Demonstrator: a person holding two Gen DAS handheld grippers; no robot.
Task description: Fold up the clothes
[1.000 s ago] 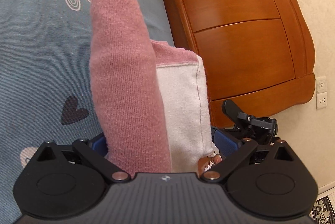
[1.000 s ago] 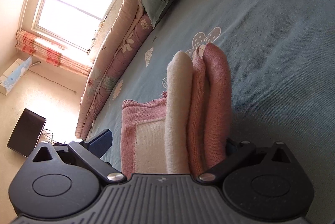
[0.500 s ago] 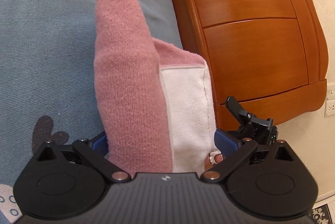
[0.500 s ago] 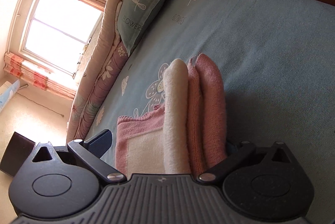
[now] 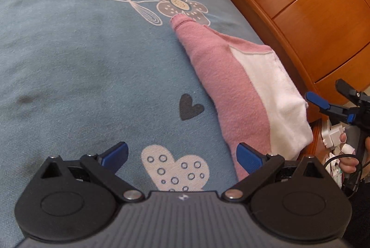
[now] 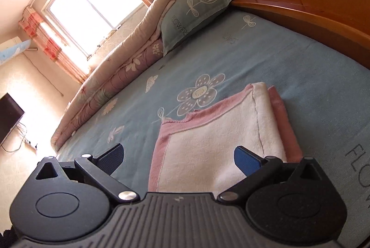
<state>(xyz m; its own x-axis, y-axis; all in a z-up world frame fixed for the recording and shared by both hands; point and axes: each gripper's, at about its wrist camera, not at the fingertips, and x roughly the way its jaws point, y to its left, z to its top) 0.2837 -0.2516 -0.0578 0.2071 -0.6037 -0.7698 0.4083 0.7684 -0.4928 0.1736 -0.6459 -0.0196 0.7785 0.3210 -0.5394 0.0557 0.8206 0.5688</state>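
Both grippers have their fingers spread wide with nothing between them: left gripper (image 5: 182, 155) hovers over bare sheet, its right blue pad just beside the garment's near edge; right gripper (image 6: 179, 160) hangs low over the near end of the same garment, pads straddling it without pinching. Pink-and-white knit garment (image 5: 233, 86) lies folded into a flat, layered stack on the blue bedsheet (image 5: 81, 51), white panel up with a pink border, more pink layers showing under its right edge in the right wrist view. It sits close to the bed's edge by the wooden headboard (image 5: 312, 11). By the look of it the fold is in place, though I can't tell if another fold is intended. Risks: the stack is soft and thick, so the top layer could spring open or slide; a spread finger dragging along the edge on its way out could snag the knit and pull a layer loose; this near the mattress edge, a nudge could tip it off. Pose: left gripper pitched down at the sheet, right gripper rolled, aimed low across the bed toward the pillow (image 6: 192, 16) and window (image 6: 92, 4).
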